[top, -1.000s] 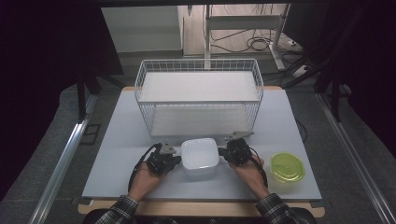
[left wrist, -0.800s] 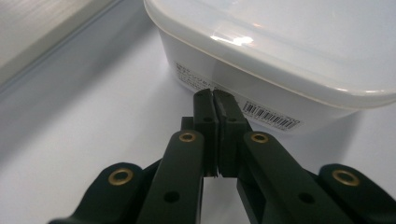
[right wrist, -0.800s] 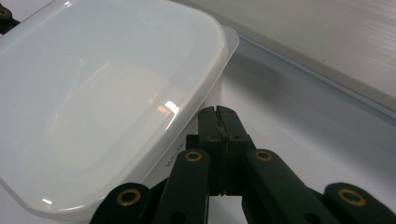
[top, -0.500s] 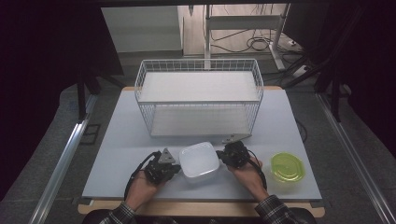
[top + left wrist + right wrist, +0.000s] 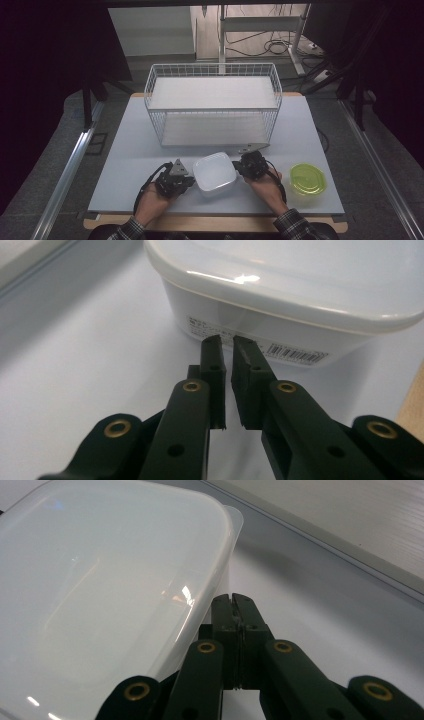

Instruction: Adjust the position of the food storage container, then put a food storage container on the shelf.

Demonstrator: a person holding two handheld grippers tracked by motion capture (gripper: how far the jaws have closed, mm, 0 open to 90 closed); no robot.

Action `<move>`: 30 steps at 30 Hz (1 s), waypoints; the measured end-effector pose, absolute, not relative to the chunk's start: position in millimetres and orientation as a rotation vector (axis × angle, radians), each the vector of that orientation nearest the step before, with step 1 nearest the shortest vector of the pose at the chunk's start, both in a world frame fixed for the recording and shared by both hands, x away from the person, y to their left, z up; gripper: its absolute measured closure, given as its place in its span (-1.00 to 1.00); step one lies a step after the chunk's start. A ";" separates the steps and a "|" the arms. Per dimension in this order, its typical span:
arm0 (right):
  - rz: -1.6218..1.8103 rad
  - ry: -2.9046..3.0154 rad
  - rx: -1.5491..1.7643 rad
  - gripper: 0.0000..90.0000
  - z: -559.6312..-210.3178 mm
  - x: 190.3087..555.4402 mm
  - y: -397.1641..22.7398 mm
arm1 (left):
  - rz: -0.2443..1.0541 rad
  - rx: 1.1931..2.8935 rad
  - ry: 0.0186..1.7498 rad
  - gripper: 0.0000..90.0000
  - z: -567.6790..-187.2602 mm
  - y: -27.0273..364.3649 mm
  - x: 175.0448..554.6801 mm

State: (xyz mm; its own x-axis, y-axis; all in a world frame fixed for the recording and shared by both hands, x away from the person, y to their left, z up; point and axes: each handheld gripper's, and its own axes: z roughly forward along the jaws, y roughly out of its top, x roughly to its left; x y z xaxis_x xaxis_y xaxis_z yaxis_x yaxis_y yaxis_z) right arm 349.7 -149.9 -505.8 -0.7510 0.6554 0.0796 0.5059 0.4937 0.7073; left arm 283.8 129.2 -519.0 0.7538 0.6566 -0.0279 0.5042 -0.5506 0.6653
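Desk (image 5: 125, 165): big, flat and pale. Everything sits on it.
Wire basket (image 5: 213, 102): white, at the far side of the desk, well apart from the hands.
White box (image 5: 215, 172): near the front edge, between the two claws, lid on. It looks light, stiff and smooth, so it may slip. The best place to hold it is likely under the lid's rim, one claw on each side.
Green lid (image 5: 306, 178): flat on the desk, off to the right.
Left claw (image 5: 227, 347): just beside the box's wall, tips a tiny bit apart. They have just been opening. Nothing is between them.
Right claw (image 5: 233, 601): tips pressed together, with nothing between them, just beside the box's rim.
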 end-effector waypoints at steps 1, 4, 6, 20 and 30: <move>1.101 2.537 1.000 0.98 -505.8 349.7 -149.9 | 0.294 2.275 0.866 0.87 -519.0 129.2 283.8; 1.077 2.525 1.026 0.99 -504.3 346.7 -152.1 | 0.305 2.261 0.893 0.90 -519.1 126.0 290.7; 1.068 2.512 1.056 0.99 -503.8 344.8 -154.9 | 0.324 2.257 0.905 0.92 -519.1 122.4 298.0; 1.070 2.443 1.067 0.75 -493.1 334.6 -174.2 | 0.327 2.163 0.956 0.26 -511.4 150.4 300.4; 1.113 2.420 1.034 0.05 -483.0 325.1 -186.0 | 0.336 2.133 0.906 -0.63 -508.9 160.2 292.9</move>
State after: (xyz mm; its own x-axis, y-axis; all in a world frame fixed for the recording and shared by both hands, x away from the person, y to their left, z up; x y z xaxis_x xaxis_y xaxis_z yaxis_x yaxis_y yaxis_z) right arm 325.1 -186.0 -483.0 -0.7033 0.7098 0.0394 0.4917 0.4457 0.7480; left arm 292.9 160.2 -508.9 0.7108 0.7012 -0.0559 0.4953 -0.4425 0.7476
